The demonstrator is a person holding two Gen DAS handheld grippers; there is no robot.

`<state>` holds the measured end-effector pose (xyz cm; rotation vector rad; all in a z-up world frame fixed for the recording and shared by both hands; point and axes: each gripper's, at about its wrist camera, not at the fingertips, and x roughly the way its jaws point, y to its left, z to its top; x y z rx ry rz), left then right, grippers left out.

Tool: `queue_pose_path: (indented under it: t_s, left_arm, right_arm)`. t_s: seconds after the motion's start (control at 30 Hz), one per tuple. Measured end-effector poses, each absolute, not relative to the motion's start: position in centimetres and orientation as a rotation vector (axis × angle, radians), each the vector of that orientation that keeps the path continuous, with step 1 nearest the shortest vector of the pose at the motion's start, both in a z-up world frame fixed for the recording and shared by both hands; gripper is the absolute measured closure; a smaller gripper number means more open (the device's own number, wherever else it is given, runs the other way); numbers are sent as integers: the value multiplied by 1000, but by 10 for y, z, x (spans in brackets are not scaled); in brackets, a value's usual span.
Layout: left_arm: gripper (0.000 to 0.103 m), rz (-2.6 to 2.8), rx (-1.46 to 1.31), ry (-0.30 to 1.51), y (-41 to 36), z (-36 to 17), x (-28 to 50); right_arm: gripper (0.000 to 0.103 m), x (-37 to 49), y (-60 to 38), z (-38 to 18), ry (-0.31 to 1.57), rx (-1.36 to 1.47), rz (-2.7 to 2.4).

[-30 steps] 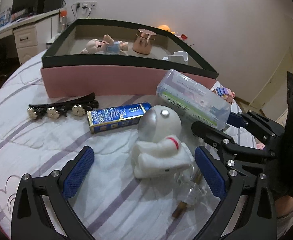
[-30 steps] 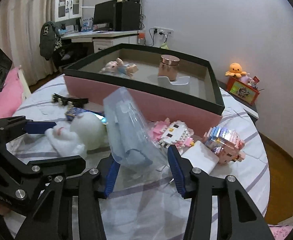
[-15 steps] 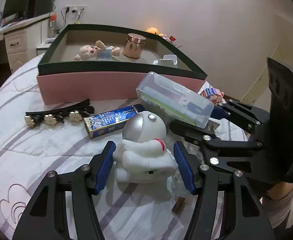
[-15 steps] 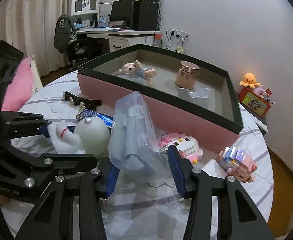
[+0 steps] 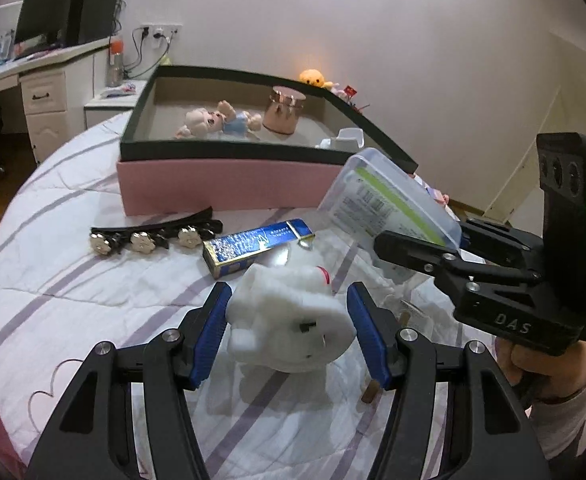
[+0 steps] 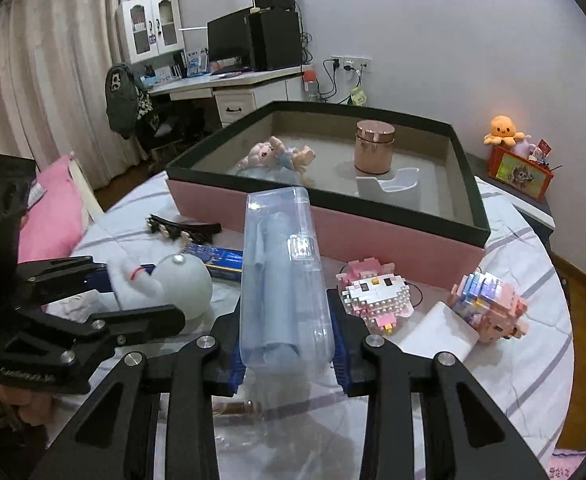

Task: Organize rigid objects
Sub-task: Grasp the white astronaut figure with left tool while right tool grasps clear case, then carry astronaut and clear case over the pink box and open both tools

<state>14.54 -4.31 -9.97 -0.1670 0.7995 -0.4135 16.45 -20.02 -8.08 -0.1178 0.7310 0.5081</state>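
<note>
The left gripper point(image 5: 289, 320) is clamping the white astronaut figure point(image 5: 289, 316) between its blue pads, and the figure is tilting head-forward, just clear of the striped bed cover point(image 5: 53, 280). To carry this well, the person should be keeping the squeeze steady and lifting high enough to clear the near wall of the pink box point(image 5: 229, 188) before moving forward, since the rounded helmet looks likely to swing. The right gripper point(image 6: 287, 344) is pinching the clear plastic case point(image 6: 283, 276) by its lower end, jaws having just been closing on it, so the case is standing up and leaning away. Its smooth walls could slip, so a slow, level carry looks safest, with the two loads kept apart over the box.

Both grippers are pointing forward and downward toward the bed, side by side, the right one sitting just right of the left; a hand point(image 5: 549, 372) is gripping its handle.

Farther out, a blue packet point(image 5: 257, 246) and a black hair clip point(image 5: 153, 234) are lying on the cover, and two brick figures point(image 6: 377, 296) are resting near the box. Inside it a doll point(image 5: 217, 122), a copper jar point(image 5: 285, 114) and a white holder point(image 6: 389, 190) are already sitting
</note>
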Motion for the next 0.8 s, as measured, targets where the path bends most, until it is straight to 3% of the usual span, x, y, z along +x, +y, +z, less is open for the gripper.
queue_pose_path:
  t_s: [0.37,0.57,0.8]
  left_arm:
    - [42,-380,-122,803,-36,-99,151]
    - [49,-385,-108,829,-40,-112,157]
    - [50,-392,-103,785,-37,-99,146]
  right_arm:
    - [68,161,-194,-72,720,-101,517]
    - [68,163,-195,-78,740,-95,513]
    - [70,163,-200,-75,735,-78,502]
